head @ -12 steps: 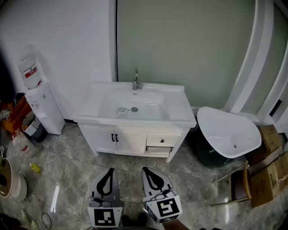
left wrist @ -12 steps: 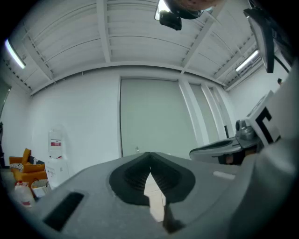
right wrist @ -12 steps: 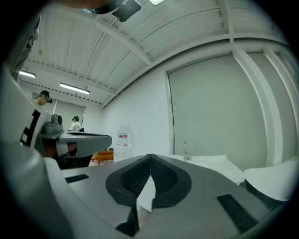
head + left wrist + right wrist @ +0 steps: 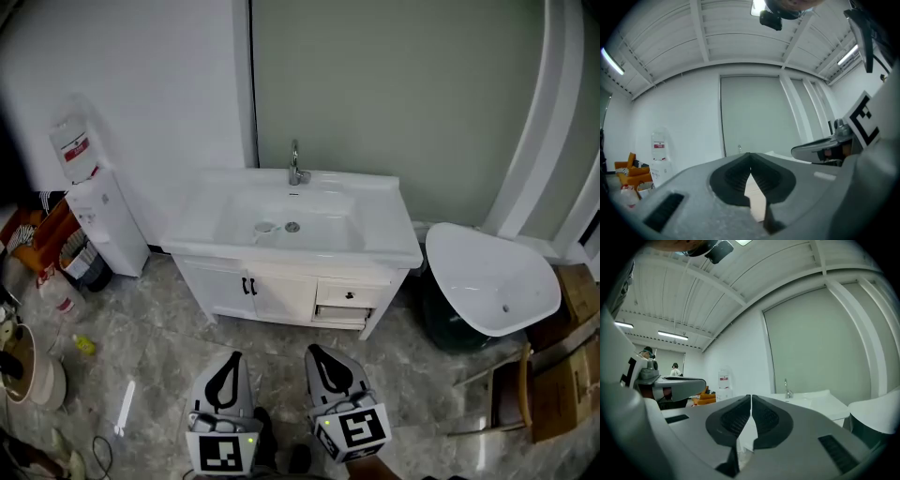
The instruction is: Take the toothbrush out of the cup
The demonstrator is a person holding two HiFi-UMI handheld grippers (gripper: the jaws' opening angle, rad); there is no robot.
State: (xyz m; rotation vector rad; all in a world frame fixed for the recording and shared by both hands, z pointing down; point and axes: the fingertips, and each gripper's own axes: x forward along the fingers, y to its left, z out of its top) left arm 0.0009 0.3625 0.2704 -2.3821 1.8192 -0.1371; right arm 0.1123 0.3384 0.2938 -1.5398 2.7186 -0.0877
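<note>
A small clear cup (image 4: 265, 228) stands in the basin of the white vanity sink (image 4: 389, 242), left of the drain; I cannot make out a toothbrush in it from here. In the head view my left gripper (image 4: 225, 367) and right gripper (image 4: 322, 361) are held level side by side over the floor, well short of the vanity front. Both are shut with nothing between the jaws. The left gripper view shows its jaws (image 4: 750, 160) closed tip to tip, and the right gripper view shows the same (image 4: 751, 400), with the faucet (image 4: 786, 389) far ahead.
A chrome faucet (image 4: 296, 169) rises at the back of the sink. A water dispenser (image 4: 98, 211) stands to the left with clutter around it. A loose white basin (image 4: 492, 281) rests on a dark bin at the right, beside cardboard boxes (image 4: 562, 366). Grey marbled floor lies between.
The head view has shifted slightly, so the vanity sits a little further right and looks a touch nearer. Both grippers stay shut, side by side.
</note>
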